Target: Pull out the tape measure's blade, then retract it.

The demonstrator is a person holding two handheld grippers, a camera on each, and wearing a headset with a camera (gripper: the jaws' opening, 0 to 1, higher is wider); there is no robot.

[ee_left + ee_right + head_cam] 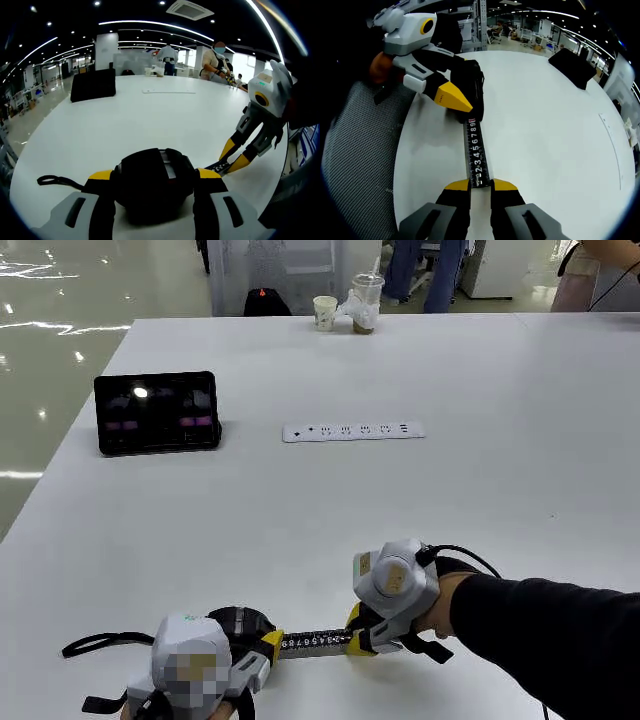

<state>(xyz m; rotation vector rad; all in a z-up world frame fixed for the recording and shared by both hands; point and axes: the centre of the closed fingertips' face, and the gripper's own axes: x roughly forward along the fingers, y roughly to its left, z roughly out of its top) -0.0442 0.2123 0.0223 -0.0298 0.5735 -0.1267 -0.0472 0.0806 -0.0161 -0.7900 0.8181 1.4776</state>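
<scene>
A black tape measure case (243, 625) (155, 180) (471, 85) lies near the table's front edge, and my left gripper (156, 176) (268, 645) (455, 97) is shut on it with its yellow-tipped jaws on either side. A short length of numbered blade (315, 642) (475, 159) runs from the case to my right gripper (481, 184) (358, 640) (231, 160), which is shut on the blade's end. The case's black wrist strap (95, 644) (55, 180) trails to the left.
A black tablet (157, 412) stands at the left of the white table (400, 510). A white power strip (353, 430) lies mid-table. Paper and plastic cups (348, 308) sit at the far edge. People stand beyond the table.
</scene>
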